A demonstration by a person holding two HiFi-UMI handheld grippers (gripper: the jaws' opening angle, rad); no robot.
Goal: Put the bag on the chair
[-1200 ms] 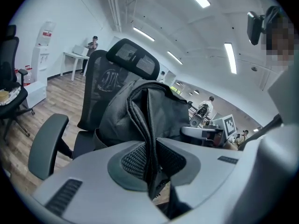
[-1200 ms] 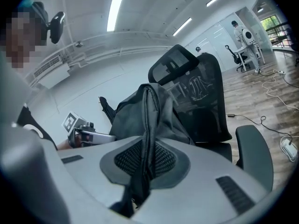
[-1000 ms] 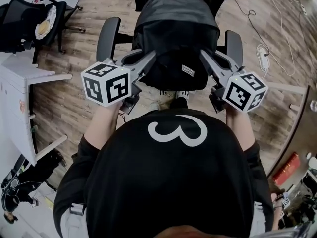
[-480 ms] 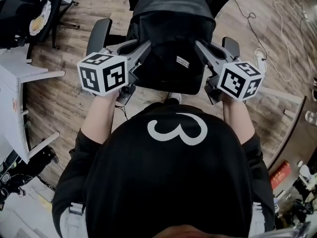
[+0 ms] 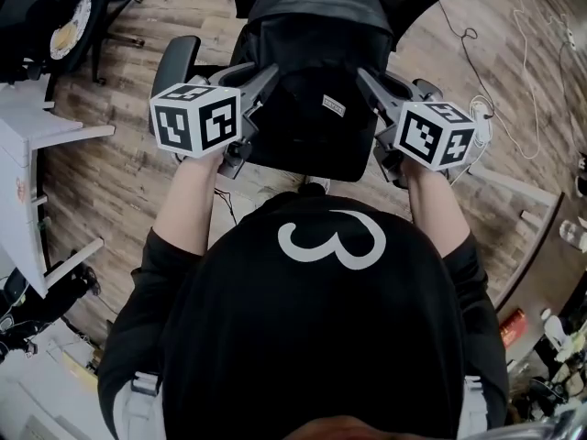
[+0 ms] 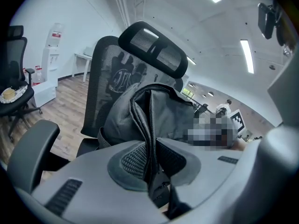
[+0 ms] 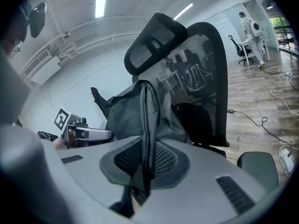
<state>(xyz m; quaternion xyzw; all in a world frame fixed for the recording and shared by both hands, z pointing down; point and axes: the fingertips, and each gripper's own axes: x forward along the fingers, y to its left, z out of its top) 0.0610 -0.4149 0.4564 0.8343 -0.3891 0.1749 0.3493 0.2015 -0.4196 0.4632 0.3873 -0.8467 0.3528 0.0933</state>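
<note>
**Bag point(image 5: 316, 108) hanging over chair point(image 5: 176, 62)**

The left gripper point(image 5: 260, 79) and right gripper point(image 5: 369, 81) are each clenching a fold on opposite sides of it. It is hanging upright, the seat lying straight below, equally near both hands.

black bag point(image 5: 312, 122) over chair point(image 5: 175, 62), left gripper point(image 5: 260, 79) and right gripper point(image 5: 368, 82) gripping its sides
</note>
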